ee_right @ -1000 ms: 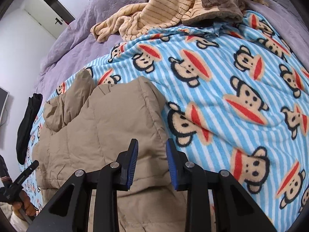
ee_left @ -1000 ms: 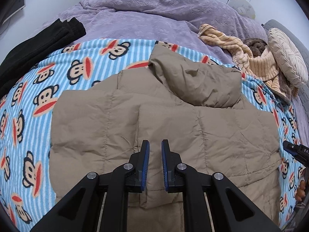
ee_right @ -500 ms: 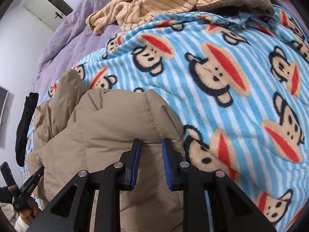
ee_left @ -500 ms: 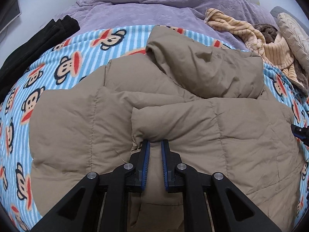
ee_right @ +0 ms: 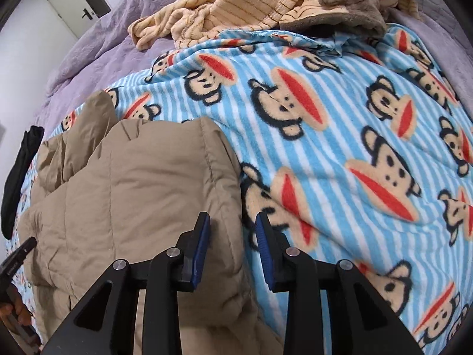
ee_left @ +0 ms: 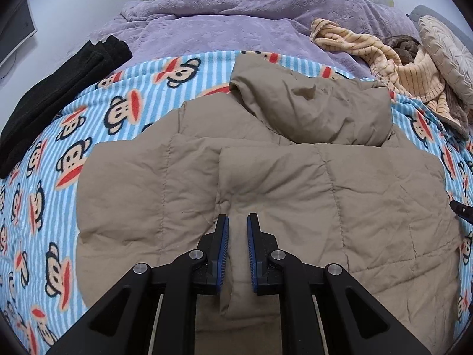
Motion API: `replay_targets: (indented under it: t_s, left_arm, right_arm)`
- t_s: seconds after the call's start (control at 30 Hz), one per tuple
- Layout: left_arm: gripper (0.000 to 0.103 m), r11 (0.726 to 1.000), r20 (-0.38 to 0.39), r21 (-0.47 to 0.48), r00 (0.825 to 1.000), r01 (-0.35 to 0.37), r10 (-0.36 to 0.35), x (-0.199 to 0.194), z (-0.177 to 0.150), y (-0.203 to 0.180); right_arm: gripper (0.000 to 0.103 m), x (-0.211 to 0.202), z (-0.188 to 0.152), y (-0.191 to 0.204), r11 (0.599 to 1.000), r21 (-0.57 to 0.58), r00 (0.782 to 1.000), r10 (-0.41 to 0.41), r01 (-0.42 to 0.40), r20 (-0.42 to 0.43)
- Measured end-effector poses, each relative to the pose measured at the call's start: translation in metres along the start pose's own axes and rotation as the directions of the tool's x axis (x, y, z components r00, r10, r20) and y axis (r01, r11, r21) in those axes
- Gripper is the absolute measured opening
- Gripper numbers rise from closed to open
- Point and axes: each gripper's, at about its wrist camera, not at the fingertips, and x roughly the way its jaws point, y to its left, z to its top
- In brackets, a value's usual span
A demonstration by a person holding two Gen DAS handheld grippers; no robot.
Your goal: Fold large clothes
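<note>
In the left wrist view, you are holding the left claw (ee_left: pixel 237 230) over the middle of the tan hooded puffer jacket (ee_left: pixel 295 183), which is lying on the monkey-print fleece blanket (ee_left: pixel 74 148) on the bed. The blue pads are standing a narrow gap apart with nothing pinched between them; the fabric is passing beneath. A folded panel is lying across the jacket's middle, its edge running just ahead of the claw, and the hood (ee_left: pixel 313 109) is resting at the far end. A black garment (ee_left: pixel 59 88) is lying well to the left, and a striped yellow blanket (ee_left: pixel 384 59) to the far right.

In the right wrist view, you are carrying the right claw (ee_right: pixel 232 230) at the jacket's right edge (ee_right: pixel 218 177), pads set wider, straddling the edge with nothing gripped.

You appear to be between folds: the side panels are looking tucked in, and the lengthwise fold is not yet done. Next you will likely be needing both claws at the near hem, each closing on a thick bite, since the padding is looking springy.
</note>
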Motion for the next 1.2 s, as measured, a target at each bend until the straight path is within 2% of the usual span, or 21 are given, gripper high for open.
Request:
replay_targets:
  t_s: [0.17,0.33,0.6,0.9,0.93,0.97,1.0,1.03,1.2]
  left_arm:
    - [0.014,1.000,-0.045,-0.026,0.999,-0.004,0.003,-0.020,-0.021,0.009]
    - [0.014,0.999,-0.085,-0.046,0.996,-0.009,0.005,-0.039,-0.047,0.010]
    - [0.014,0.997,-0.145,-0.078,0.989,-0.014,0.003,-0.061,-0.096,0.005]
    - [0.015,0.994,-0.203,-0.112,0.979,0.009,-0.032,-0.081,-0.137,0.011]
    - [0.040,0.994,-0.210,-0.111,0.977,0.020,-0.043,-0.083,-0.140,0.012]
    - [0.068,0.993,-0.216,-0.112,0.975,0.026,-0.050,-0.084,-0.142,0.013]
    - [0.102,0.993,-0.210,-0.118,0.977,0.019,-0.043,-0.089,-0.145,0.015]
    - [0.102,0.993,-0.180,-0.120,0.983,0.015,-0.037,-0.096,-0.148,0.015]
    - [0.102,0.993,-0.186,-0.114,0.981,0.027,-0.048,-0.106,-0.159,0.025]
  right_arm:
    - [0.043,-0.027,-0.029,-0.003,1.000,0.012,1.000,0.007,-0.007,-0.011]
    - [0.046,-0.046,-0.055,-0.004,0.998,0.043,0.997,0.047,-0.044,-0.057]
    - [0.056,-0.058,-0.099,0.007,0.994,0.046,0.983,0.106,-0.100,-0.149]
    - [0.059,-0.070,-0.133,0.020,0.991,0.043,0.967,0.131,-0.124,-0.219]
    - [0.059,-0.072,-0.137,0.023,0.991,0.042,0.965,0.132,-0.126,-0.226]
    - [0.059,-0.073,-0.140,0.026,0.991,0.041,0.964,0.132,-0.126,-0.230]
    - [0.059,-0.074,-0.144,0.028,0.991,0.040,0.963,0.132,-0.126,-0.233]
    - [0.059,-0.076,-0.148,0.031,0.991,0.041,0.963,0.133,-0.127,-0.236]
    - [0.059,-0.087,-0.164,0.045,0.990,0.055,0.961,0.137,-0.128,-0.239]
